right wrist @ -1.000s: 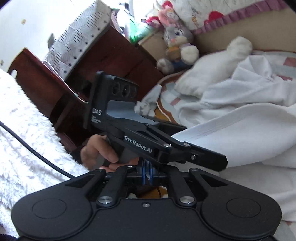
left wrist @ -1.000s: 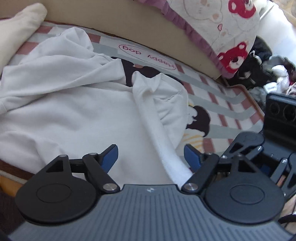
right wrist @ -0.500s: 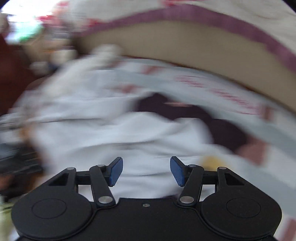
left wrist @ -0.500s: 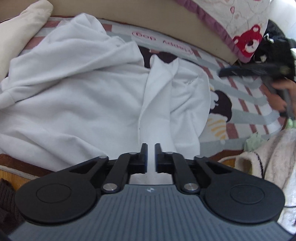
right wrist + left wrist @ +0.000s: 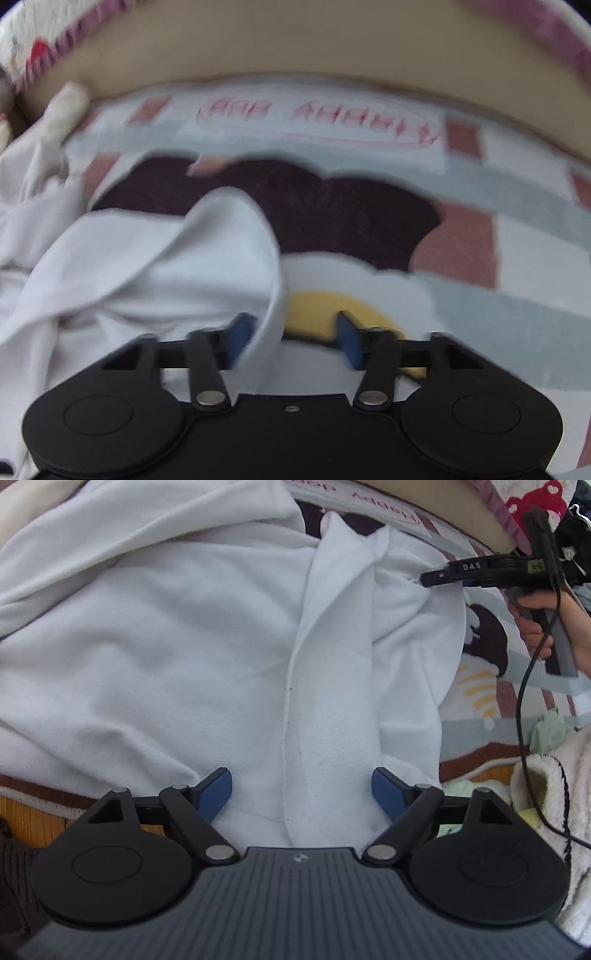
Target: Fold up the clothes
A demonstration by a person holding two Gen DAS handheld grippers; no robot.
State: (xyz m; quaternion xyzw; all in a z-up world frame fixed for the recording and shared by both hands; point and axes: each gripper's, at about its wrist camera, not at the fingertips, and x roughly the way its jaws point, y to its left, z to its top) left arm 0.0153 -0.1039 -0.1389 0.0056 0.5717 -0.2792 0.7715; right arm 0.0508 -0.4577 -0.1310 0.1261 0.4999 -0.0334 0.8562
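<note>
A white fleece garment lies spread on a patterned blanket, with a folded strip running down its middle. My left gripper is open and straddles the near end of that strip. My right gripper is open at the garment's right edge, which stands up between its blue pads. In the left wrist view the right gripper reaches in from the right and touches the garment's upper right part.
A beige cushion edge with a bear-print cover runs along the back. A fluffy white towel and a black cable lie at the right. The wooden bed edge is at the near left.
My left gripper has opened from shut and moved closer to the garment. My right gripper has come in at the garment's right edge, still open.
</note>
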